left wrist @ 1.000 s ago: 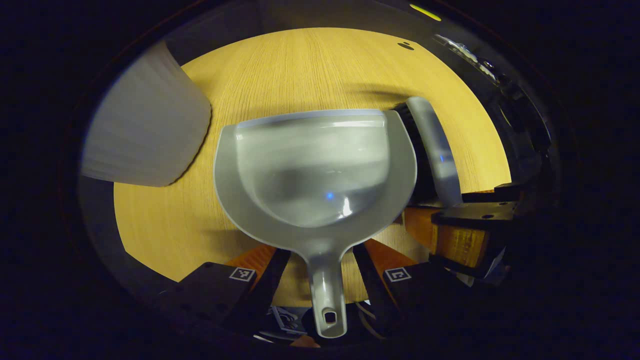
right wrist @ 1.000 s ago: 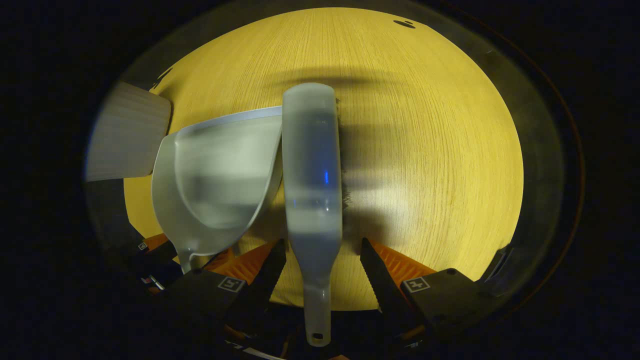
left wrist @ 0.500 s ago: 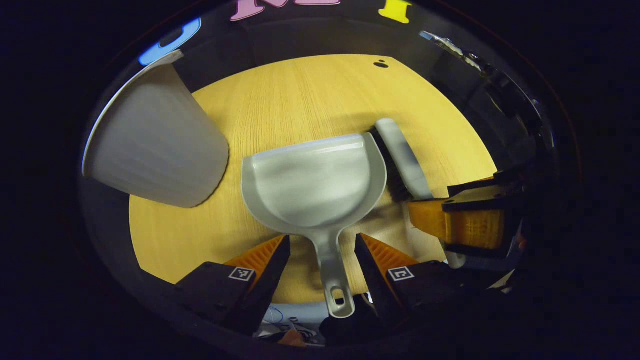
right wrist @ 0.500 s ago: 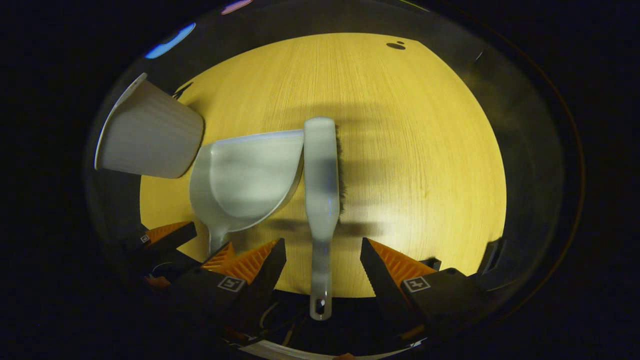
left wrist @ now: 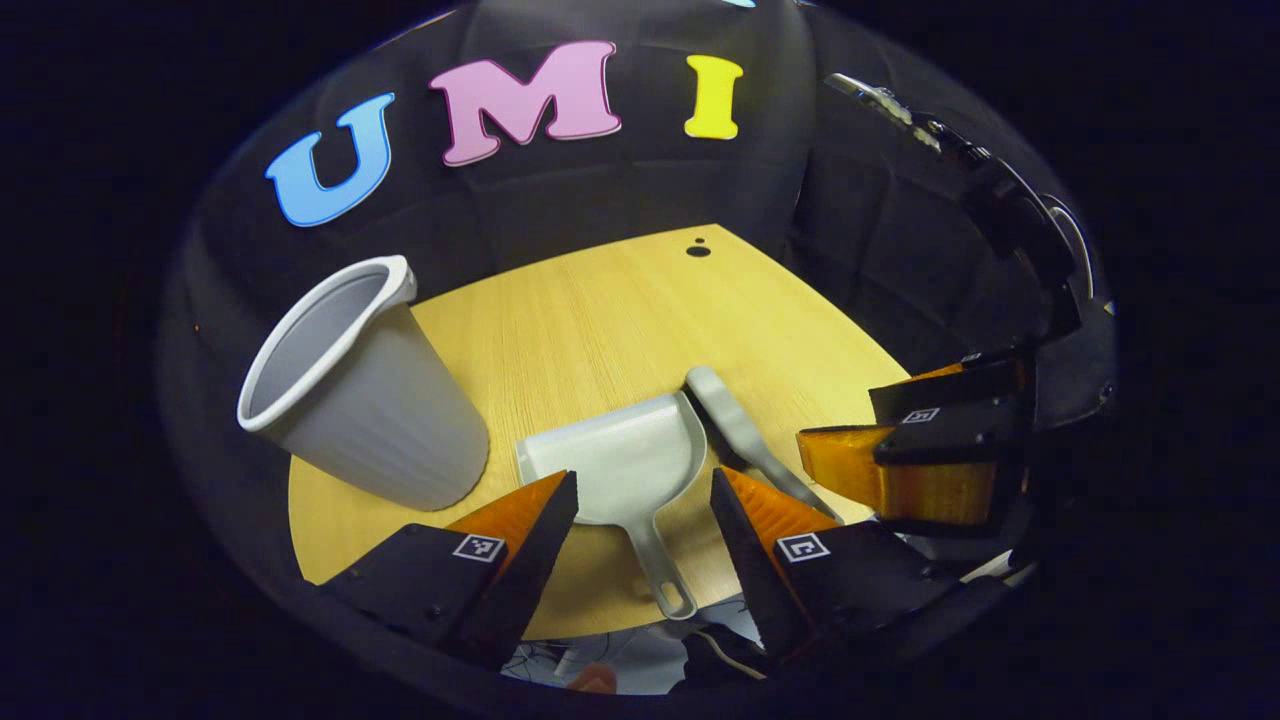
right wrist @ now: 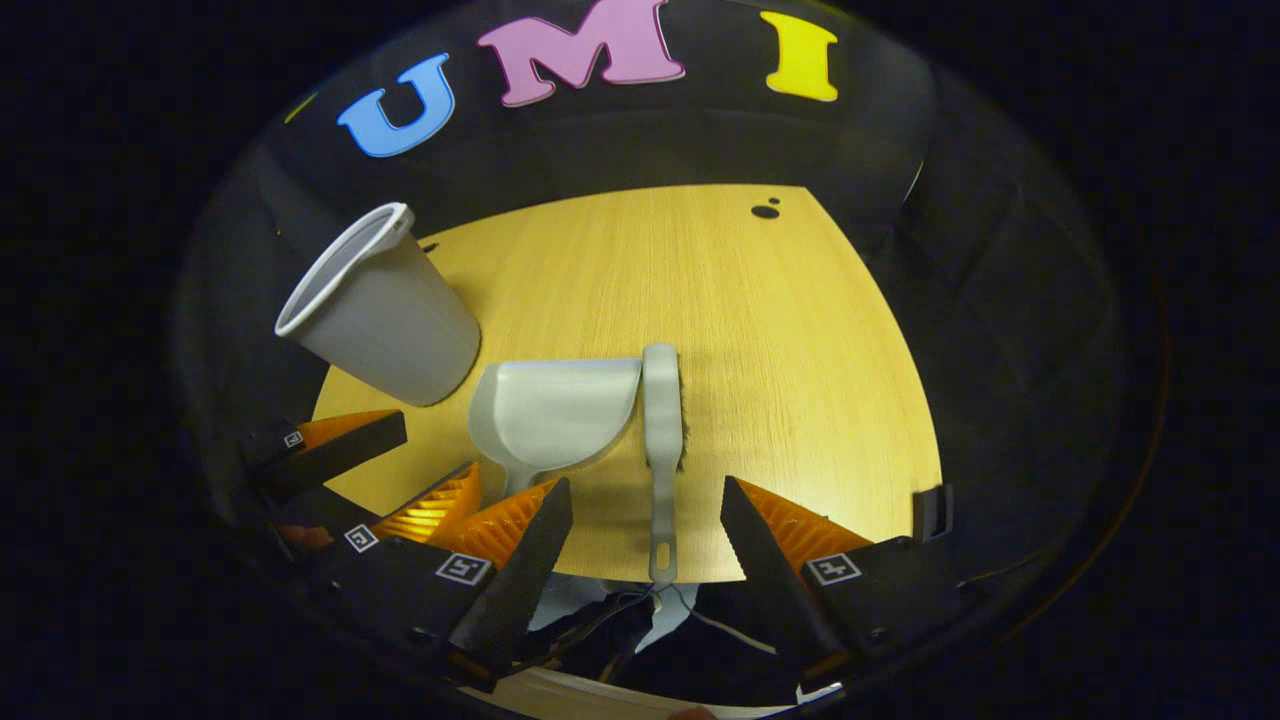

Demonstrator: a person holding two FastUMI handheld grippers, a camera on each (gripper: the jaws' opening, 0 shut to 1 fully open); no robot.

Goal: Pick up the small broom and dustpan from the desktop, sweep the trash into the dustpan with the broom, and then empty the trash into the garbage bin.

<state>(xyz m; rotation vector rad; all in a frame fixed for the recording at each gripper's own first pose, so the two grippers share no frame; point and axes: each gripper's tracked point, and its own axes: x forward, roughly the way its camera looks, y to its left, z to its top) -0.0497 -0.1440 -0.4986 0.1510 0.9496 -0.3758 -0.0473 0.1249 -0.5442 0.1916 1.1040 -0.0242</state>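
A grey dustpan (left wrist: 620, 462) (right wrist: 555, 412) lies flat on the wooden desktop (left wrist: 610, 320), handle toward me. Just right of it lies the grey small broom (left wrist: 745, 435) (right wrist: 661, 440), bristles facing right. A white ribbed garbage bin (left wrist: 365, 400) (right wrist: 380, 310) stands upright at the left. My left gripper (left wrist: 643, 505) hovers open above and behind the dustpan handle, holding nothing. My right gripper (right wrist: 645, 510) hovers open behind the broom handle, also holding nothing. The right gripper's fingers (left wrist: 900, 460) also appear at the right of the left gripper view.
The desktop's near edge (right wrist: 640, 575) runs just under both handles, with cables and floor below it. A small dark hole (right wrist: 765, 211) marks the table's far right. Bare wood stretches beyond and right of the broom.
Both grippers have pulled back and up from the table; dustpan and broom now look smaller and farther, lying still. The bin's rim and the back wall have come into view.
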